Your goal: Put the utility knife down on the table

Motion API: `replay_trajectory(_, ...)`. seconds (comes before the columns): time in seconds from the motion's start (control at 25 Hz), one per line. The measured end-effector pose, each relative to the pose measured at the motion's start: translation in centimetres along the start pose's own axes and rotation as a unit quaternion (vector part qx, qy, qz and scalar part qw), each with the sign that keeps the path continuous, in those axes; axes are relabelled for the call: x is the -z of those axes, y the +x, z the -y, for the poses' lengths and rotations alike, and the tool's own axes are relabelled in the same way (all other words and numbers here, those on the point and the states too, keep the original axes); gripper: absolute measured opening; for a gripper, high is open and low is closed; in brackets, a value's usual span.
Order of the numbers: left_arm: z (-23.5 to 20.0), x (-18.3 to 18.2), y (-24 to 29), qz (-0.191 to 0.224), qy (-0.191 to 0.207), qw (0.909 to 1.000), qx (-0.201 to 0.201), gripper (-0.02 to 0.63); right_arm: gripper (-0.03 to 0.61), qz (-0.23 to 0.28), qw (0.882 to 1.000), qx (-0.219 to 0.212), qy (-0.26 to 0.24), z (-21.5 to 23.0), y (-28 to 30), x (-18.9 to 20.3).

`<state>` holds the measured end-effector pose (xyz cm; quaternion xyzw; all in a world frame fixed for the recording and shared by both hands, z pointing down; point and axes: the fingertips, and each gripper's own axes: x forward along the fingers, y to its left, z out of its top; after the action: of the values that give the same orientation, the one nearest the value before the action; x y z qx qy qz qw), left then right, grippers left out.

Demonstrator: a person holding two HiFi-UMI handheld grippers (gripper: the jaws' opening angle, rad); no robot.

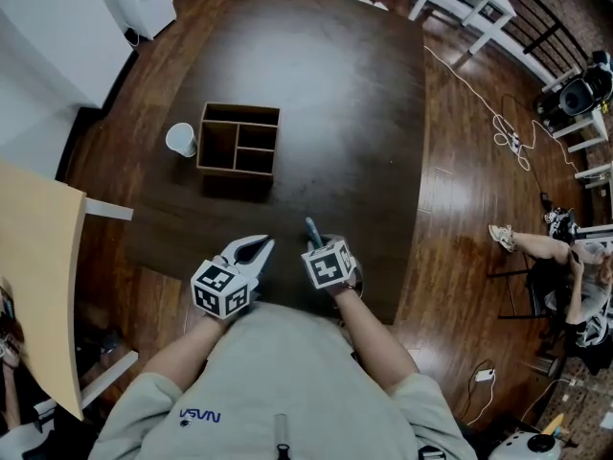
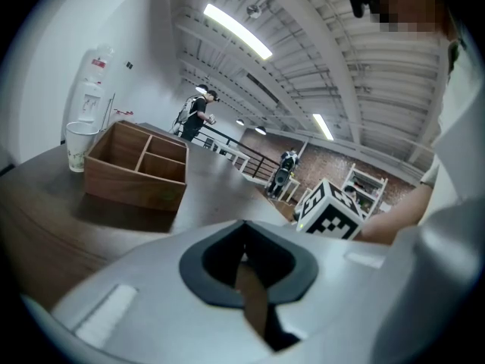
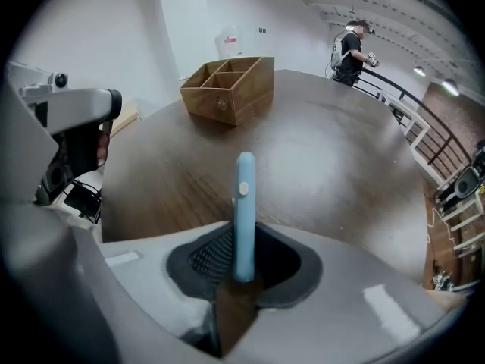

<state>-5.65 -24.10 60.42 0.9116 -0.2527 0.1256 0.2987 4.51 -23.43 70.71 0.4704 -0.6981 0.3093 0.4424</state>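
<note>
A light blue utility knife (image 3: 244,203) stands between the jaws of my right gripper (image 3: 242,240), its far end reaching out past the fingertips over the dark table (image 3: 326,165). In the head view the knife (image 1: 312,229) pokes forward from the right gripper (image 1: 317,244), which hangs near the table's (image 1: 354,113) front edge and is shut on it. My left gripper (image 1: 265,243) sits just to the left, jaws shut and tapering to a point, with nothing in them. In the left gripper view the tips of the left gripper (image 2: 244,226) meet.
A wooden compartment box (image 1: 238,139) stands at the far left of the table with a white paper cup (image 1: 181,139) beside it. A light wooden board (image 1: 38,276) is off the table's left. A person (image 1: 551,252) sits at the right; a cable (image 1: 498,113) runs across the floor.
</note>
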Motion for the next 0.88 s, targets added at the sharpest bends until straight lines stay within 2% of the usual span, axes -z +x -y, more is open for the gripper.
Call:
replay_trajectory(0.36,-0.2,-0.1,-0.3,0.011,-0.008,0.9999,-0.009,-0.011,0.083,0.012,1.0,-0.008,-0.013,-0.5,0.1,0.4)
replay_trajectory(0.88,1.4,-0.2,0.8,0.018,-0.008,0.9998,0.0,-0.011,0.103,0.037,0.999,-0.008,0.004,0.7,-1.2,1.3)
